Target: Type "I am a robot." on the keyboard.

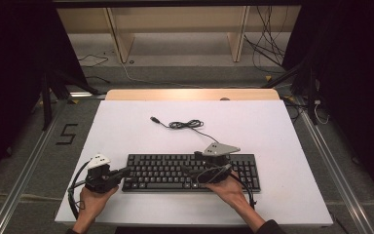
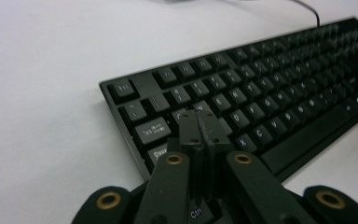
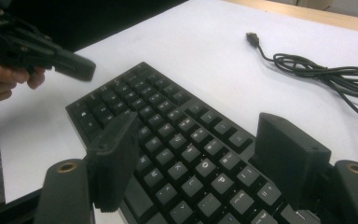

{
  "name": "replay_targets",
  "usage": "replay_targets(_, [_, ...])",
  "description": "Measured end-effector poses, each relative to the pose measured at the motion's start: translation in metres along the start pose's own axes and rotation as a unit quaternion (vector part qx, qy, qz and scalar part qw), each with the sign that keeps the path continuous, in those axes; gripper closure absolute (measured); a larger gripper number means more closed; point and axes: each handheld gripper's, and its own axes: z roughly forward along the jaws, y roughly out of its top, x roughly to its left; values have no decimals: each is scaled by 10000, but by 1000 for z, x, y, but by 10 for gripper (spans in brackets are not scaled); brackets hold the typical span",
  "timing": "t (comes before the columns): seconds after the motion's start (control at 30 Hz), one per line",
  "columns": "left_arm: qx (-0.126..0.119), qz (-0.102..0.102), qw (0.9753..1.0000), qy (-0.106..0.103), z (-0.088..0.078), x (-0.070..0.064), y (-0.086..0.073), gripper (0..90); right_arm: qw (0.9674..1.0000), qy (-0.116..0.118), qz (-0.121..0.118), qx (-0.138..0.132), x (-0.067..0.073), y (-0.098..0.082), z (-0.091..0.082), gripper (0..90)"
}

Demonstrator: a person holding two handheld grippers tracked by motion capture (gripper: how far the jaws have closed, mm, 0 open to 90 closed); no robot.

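One black keyboard (image 1: 190,171) lies near-centre on the white table (image 1: 126,131), its cable (image 1: 187,125) coiled just beyond, plug to the far left. Left gripper (image 1: 126,170), jaws clenched on nothing, hovers at the keyboard's left end; right gripper (image 3: 200,154), jaws spread wide and grasping nothing, hangs over the right-hand keys. Nothing obstructs either one.

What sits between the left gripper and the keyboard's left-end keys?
Nothing visible. The left gripper, jaws shut, hangs right over the keyboard near its left end, with no object in the gap. The keyboard's coiled cable lies behind it on the table, off to the far side.
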Motion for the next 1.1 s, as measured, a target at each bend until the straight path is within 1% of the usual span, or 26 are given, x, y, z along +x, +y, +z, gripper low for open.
replay_targets(0.03, [78,43,10000,5,2,-1,-1,891,10000,5,5,-13,0,0,0,311])
replay_targets(0.2, [282,186,9994,40,6,-4,-2,892,10000,29,16,-43,1,0,-2,306])
replay_targets(0.23, [293,152,9994,42,7,-4,-2,892,10000,24,15,-57,1,0,-3,304])
replay_targets(0.33, [369,155,9992,51,8,-3,-3,892,10000,17,25,-85,1,0,-4,299])
replay_targets(0.5, [425,161,9989,66,9,-3,-3,893,9999,25,17,-123,2,0,-7,289])
replay_targets(0.7, [572,270,9979,117,11,-4,-3,893,9999,31,22,-134,3,-1,-8,279])
replay_targets(0.87, [624,276,9975,169,11,-4,-3,894,9999,55,15,-126,3,-2,-9,279])
replay_targets(0.93, [683,213,9972,207,13,-3,-5,894,9999,58,1,-134,4,-2,-9,278])
replay_targets(0.97, [660,139,9976,169,13,-2,-5,895,9999,67,4,-130,4,-2,-9,278])
replay_targets(1.07, [722,193,9971,134,14,-5,-4,896,9999,66,-14,-122,5,-3,-9,278])
replay_targets(1.1, [722,217,9970,160,14,-6,-4,896,9999,67,-10,-111,5,-3,-9,279])
